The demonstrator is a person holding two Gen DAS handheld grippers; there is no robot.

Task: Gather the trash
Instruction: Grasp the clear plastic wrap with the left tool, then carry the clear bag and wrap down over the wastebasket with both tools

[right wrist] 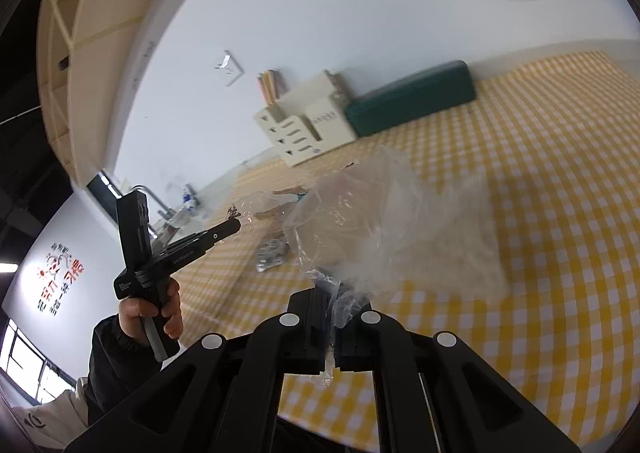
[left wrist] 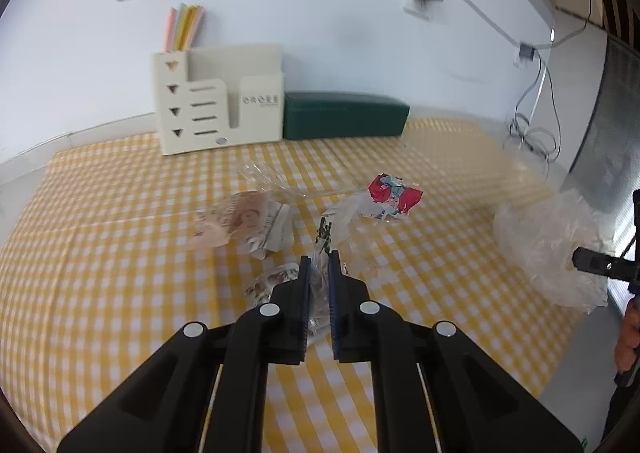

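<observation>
Both arms reach over the table, left gripper (left wrist: 319, 261) and right gripper (right wrist: 335, 295) each clamped on plastic.

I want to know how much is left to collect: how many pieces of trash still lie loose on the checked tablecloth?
4, possibly more under the clear film: a red wrapper, a pink packet, a clear film behind them, and a crumpled wrapper beside the left hand-held gripper.

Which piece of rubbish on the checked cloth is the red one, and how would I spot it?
Start at the dark green box against the wall, then come forward onto the yellow checked tablecloth. The red wrapper lies crumpled among the clear plastic scraps. It is the only brightly coloured piece; its neighbours are see-through or pale.
</observation>
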